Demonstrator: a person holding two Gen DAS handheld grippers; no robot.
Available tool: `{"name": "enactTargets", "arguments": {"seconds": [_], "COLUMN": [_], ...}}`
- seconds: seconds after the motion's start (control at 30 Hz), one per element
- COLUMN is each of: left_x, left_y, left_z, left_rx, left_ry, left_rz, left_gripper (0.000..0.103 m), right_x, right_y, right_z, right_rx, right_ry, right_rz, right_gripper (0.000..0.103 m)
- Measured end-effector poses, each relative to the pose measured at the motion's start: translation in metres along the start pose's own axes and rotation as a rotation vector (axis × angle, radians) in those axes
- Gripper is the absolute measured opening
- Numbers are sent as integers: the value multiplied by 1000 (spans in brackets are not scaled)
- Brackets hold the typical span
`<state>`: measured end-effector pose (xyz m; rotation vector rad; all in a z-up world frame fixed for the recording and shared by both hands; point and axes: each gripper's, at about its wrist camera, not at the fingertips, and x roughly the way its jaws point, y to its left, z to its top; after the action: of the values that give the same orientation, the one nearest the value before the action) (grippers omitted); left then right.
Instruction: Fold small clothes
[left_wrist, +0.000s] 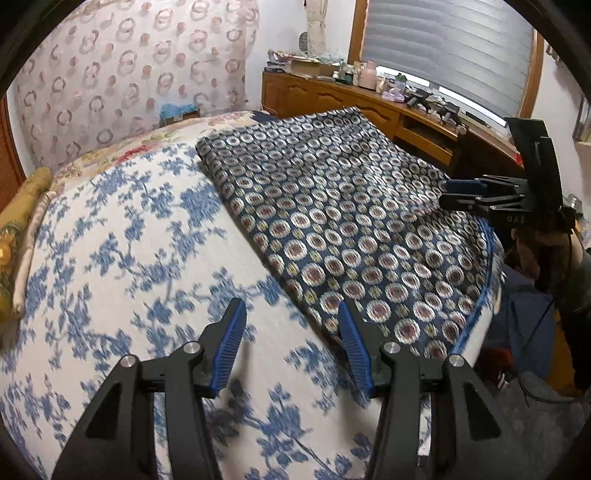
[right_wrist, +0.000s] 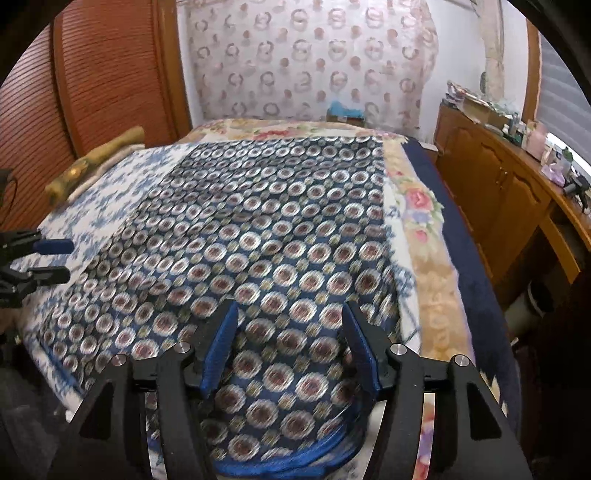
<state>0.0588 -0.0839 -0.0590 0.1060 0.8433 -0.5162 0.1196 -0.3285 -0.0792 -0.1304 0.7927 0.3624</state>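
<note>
Right wrist: blanket's navy border (right_wrist: 476, 280) | left wrist: hidden

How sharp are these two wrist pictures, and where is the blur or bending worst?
Left wrist view: the blue floral bedspread smears with motion blur, while the left gripper stays crisp. Right wrist view: the navy circle-print cloth is streaked, the right gripper sharp. Both views: fisheye bending bows the bed, with dark corners.

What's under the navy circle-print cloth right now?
The navy circle-print cloth lies on the white-and-blue floral bedspread, which shows along its left edge. A rose-patterned blanket shows past its right edge. Anything directly beneath the cloth is covered.
</note>
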Motion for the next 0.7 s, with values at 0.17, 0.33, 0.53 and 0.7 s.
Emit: {"name": "enactTargets", "arguments": {"seconds": [0.17,0.33,0.53,0.7], "left_x": [-1,2,3,-1], "left_y": [-12,-20,-28,-29], "left_z": [-9,-17,-20,-14], "left_rx": [4,0,8,1], "left_ry": [13,36,53,52], "left_rz": [-46,-78,-138,-201], "left_gripper": [51,51,34,1], "right_x": [-6,-14,-20,-21], "right_y": [14,26,41,50], "right_z": [-9,-11,-8,-8], "right_rx": [-11,-29,-59,-78], "right_ry": [10,2,-12,-4], "right_rz": [31,55,81,116], "right_gripper": [60,60,60,61]}}
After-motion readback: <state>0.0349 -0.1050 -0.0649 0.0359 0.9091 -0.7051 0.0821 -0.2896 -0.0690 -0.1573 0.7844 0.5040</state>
